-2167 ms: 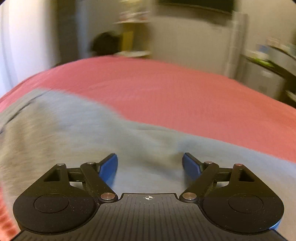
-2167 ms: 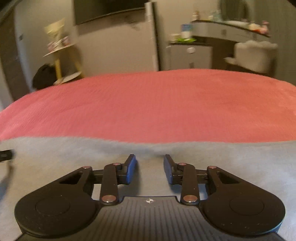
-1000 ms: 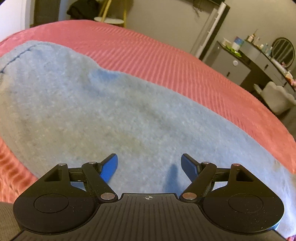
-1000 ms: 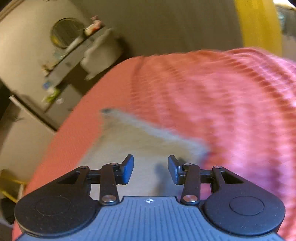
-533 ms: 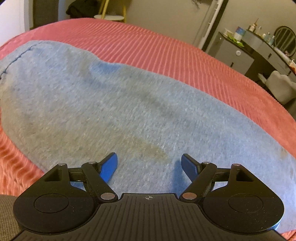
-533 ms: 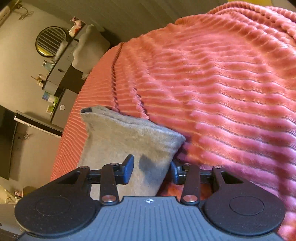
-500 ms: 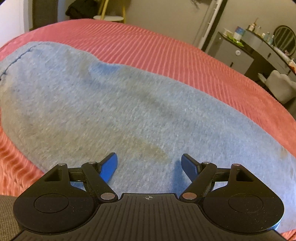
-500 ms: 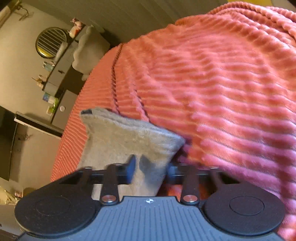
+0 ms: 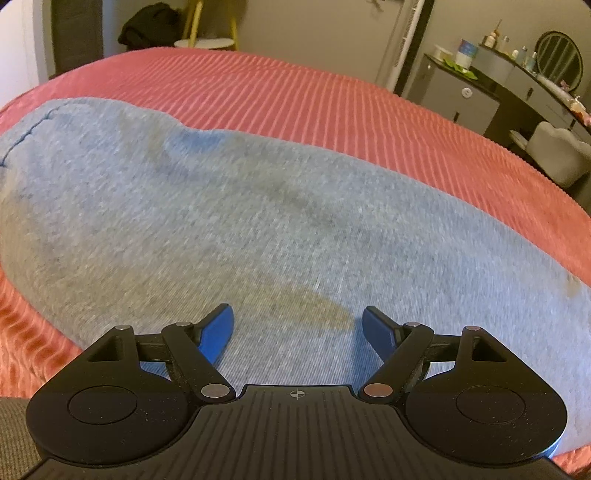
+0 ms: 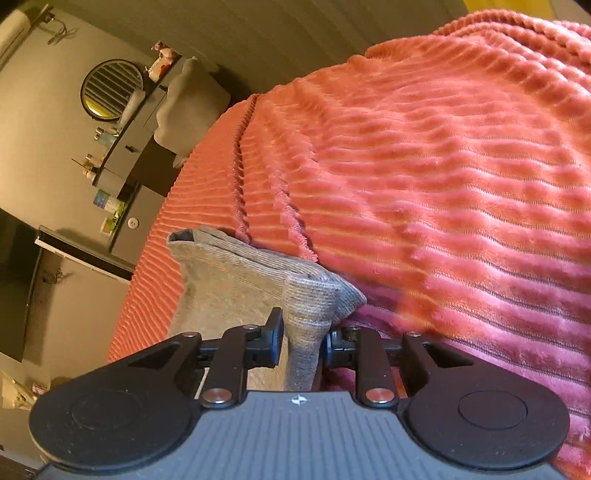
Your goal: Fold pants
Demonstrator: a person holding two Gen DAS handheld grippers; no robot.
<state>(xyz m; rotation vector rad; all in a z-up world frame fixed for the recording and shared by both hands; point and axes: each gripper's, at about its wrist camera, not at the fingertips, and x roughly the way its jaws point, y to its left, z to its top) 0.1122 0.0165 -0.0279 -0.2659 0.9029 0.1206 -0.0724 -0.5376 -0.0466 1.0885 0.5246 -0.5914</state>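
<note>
Light grey-blue pants [image 9: 258,206] lie flat across a red ribbed bedspread [image 9: 332,99]. My left gripper [image 9: 297,314] hovers open just over the middle of the cloth, with nothing between its blue pads. In the right wrist view, the ribbed cuff end of the pants [image 10: 236,280] lies near the edge of the bedspread [image 10: 443,184]. My right gripper [image 10: 303,328] pinches a raised fold of that cuff between its pads. Its jaws are opening slightly, with the cloth still pressed between them.
A grey dresser [image 9: 480,96] with a round mirror [image 9: 559,59] and a pale padded stool [image 9: 554,155] stand beyond the bed's right side. A small white round table [image 9: 205,42] with yellow legs and a dark bag [image 9: 151,22] are behind the bed.
The right gripper dropped onto the cuff end and went from open to pinching it, raising a fold of the cuff. The left gripper stayed open over the pants, its view barely shifted.
</note>
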